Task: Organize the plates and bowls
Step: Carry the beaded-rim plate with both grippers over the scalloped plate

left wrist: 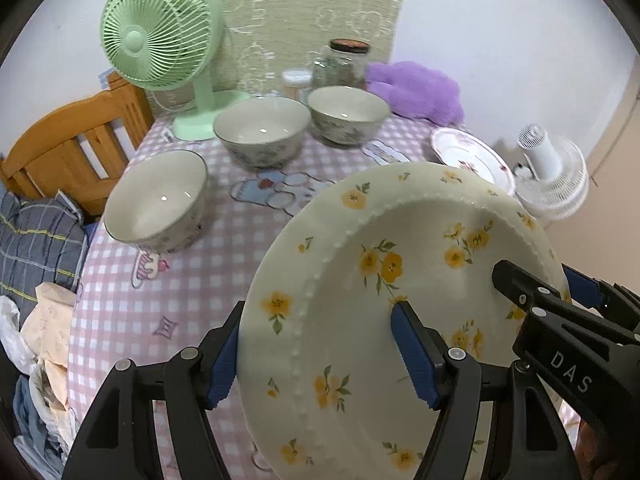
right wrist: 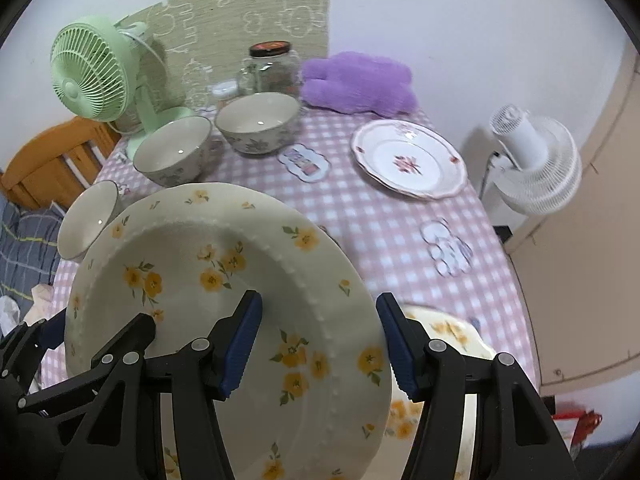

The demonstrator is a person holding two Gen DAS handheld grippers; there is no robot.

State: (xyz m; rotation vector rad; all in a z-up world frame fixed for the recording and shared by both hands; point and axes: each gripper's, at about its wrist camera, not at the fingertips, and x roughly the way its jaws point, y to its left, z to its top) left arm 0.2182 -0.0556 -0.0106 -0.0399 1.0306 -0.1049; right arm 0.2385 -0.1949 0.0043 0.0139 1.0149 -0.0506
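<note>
A cream plate with yellow flowers [left wrist: 400,248] [right wrist: 208,248] hangs tilted above the table, held by both grippers. My left gripper [left wrist: 318,356] is shut on its left rim, one blue pad under the edge and one on the upper face. My right gripper [right wrist: 318,346] is shut on the opposite rim; it also shows in the left wrist view [left wrist: 540,280]. A second yellow-flower plate [right wrist: 452,332] lies on the table under the right gripper. Three grey-rimmed bowls [left wrist: 158,200] [left wrist: 260,130] [left wrist: 348,112] stand at the left and back. A pink-flower plate [right wrist: 408,158] rests at the back right.
The pink checked tablecloth [right wrist: 380,232] covers the table. A green fan [left wrist: 160,28], a glass jar [right wrist: 274,66] and a purple plush [right wrist: 356,80] stand along the back wall. A white fan [right wrist: 536,160] stands off the right edge, a wooden chair [left wrist: 76,140] at the left.
</note>
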